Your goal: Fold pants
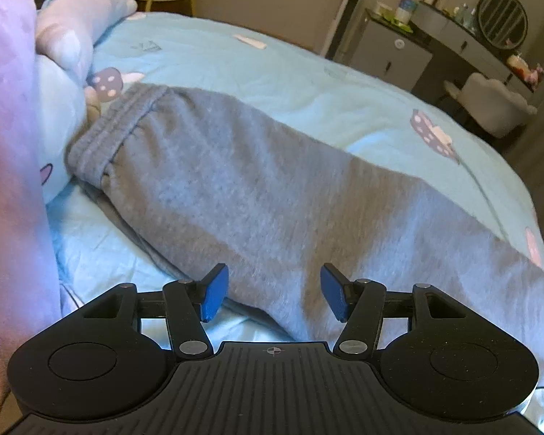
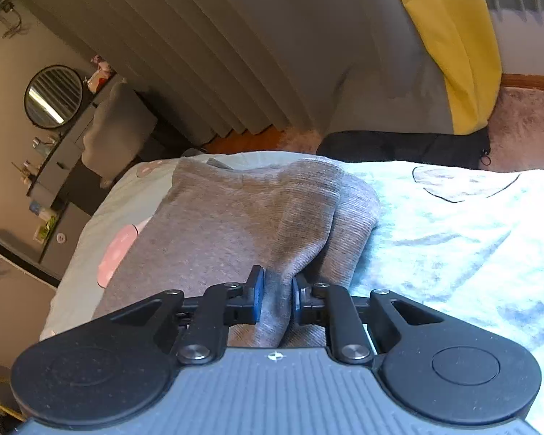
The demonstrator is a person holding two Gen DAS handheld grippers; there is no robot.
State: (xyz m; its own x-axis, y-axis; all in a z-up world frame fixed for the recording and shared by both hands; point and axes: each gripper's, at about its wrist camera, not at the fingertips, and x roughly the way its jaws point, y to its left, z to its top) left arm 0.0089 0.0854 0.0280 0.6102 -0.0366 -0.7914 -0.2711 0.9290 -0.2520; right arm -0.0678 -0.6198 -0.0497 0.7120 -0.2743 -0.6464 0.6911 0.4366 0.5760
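Grey sweatpants [image 1: 243, 188] lie lengthwise across a light blue bedspread [image 1: 272, 69], with the ribbed waistband [image 1: 105, 134] at the far left. My left gripper [image 1: 273, 295] is open, its blue pads just above the near edge of the pants, holding nothing. In the right wrist view the grey pants [image 2: 214, 224] end in ribbed cuffs [image 2: 330, 199]. My right gripper [image 2: 275, 299] is shut on a bunched fold of this grey fabric near the cuffs.
A pink blanket [image 1: 7, 145] and plush toy [image 1: 79, 18] lie at the left. A dresser with a round mirror [image 1: 502, 18] and a chair [image 1: 489, 101] stand beyond the bed. Curtains [image 2: 199, 36], a yellow cloth [image 2: 457, 47] and a dark bag [image 2: 402, 146] lie past the bed edge.
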